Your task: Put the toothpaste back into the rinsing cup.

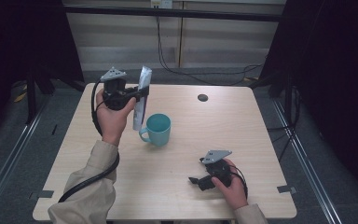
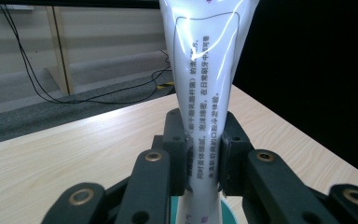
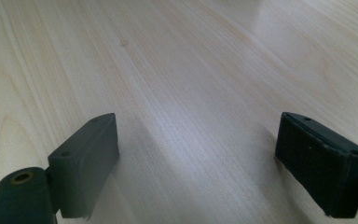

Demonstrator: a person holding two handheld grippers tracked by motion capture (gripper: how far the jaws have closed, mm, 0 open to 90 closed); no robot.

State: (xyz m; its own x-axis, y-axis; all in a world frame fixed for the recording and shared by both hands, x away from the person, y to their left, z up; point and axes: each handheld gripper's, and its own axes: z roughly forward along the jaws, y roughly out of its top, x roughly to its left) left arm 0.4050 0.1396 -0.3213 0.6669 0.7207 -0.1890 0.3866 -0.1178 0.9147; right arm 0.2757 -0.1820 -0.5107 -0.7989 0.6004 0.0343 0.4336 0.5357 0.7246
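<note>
— High view: what's around the tube?
— A teal mug [image 1: 157,129] stands mid-worktop [image 1: 242,140], just at the tube's 5 o'clock; a dark round hole [image 1: 203,98] lies at 3 o'clock.
— And the grippers?
— Left gripper [image 1: 140,93], raised, clamps the white tube [image 1: 142,95] upright. Right gripper [image 1: 196,180] rests low at 5 o'clock, jaws wide, empty.

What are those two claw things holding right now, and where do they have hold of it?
The left gripper clamps a white tube on its narrower lower stretch, upright beside the teal mug. The right gripper is open and holds nothing.
</note>
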